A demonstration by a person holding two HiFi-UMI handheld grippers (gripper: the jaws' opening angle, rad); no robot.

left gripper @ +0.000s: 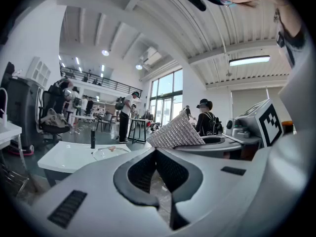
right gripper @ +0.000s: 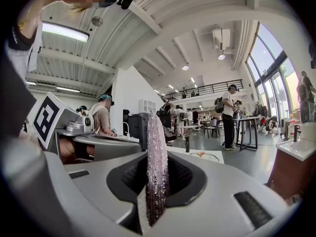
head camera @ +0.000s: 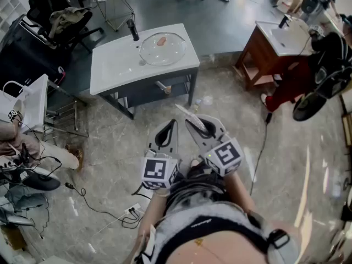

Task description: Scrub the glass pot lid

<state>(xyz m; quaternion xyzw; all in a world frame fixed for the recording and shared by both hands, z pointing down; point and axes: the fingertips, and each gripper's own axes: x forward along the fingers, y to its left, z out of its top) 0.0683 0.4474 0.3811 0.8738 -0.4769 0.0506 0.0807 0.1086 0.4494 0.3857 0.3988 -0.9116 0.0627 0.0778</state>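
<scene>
The left gripper has its jaws clenched pad to pad, with nothing between them. The right gripper is clamped on a silvery mesh scrubbing cloth, which stands on edge between the pads and rises above the jaw tips. In the head view both grippers are held close together just in front of the person's body, over a marbled stone floor, with the cloth's free end pointing to the far left past the right jaws.

Farther off, well apart from both grippers, stands a white sink counter on a dark frame. The glass pot lid lies in its basin, knob up, with a black faucet just to its left. Neither gripper touches the lid.

To the far right is a second sink on a brown wooden cabinet. Cables trail over the floor at the near left. Several people stand among tables at the far end of the hall.
</scene>
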